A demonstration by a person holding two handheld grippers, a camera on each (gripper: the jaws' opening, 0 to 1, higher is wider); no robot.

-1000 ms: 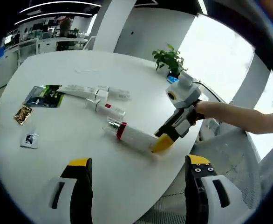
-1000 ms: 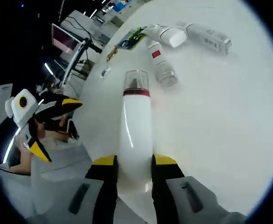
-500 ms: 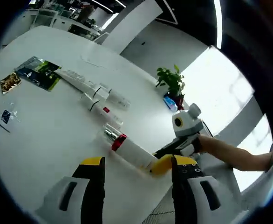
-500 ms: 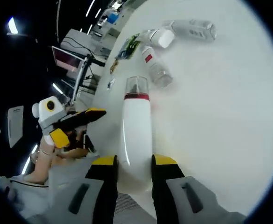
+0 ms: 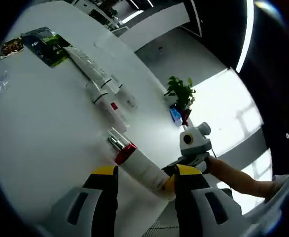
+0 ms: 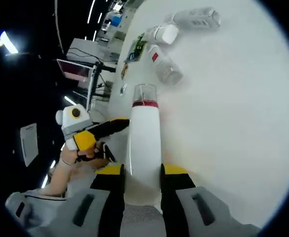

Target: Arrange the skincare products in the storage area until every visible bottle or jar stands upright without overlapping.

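Note:
A white bottle (image 6: 144, 145) with a red band and a clear cap lies lengthwise over the white table (image 6: 233, 123). My right gripper (image 6: 143, 173) is shut on its base, cap pointing away. In the left gripper view the same bottle (image 5: 137, 163) runs up between my left gripper's (image 5: 145, 172) parted jaws, which stand open close to it. The right gripper (image 5: 165, 178) holds the bottle's lower end there. From the right gripper view, the left gripper (image 6: 102, 132) reaches in beside the bottle.
A small bottle with a red label (image 5: 112, 107), a white tube (image 5: 92, 69) and a capped container (image 6: 165, 34) lie farther out on the table. A green leaflet (image 5: 42, 37) and sachets (image 5: 11, 47) rest at the far side. A potted plant (image 5: 180, 91) stands near the edge.
My left gripper has come closer to the white bottle and its jaws have narrowed. The right gripper has kept its hold on the bottle.

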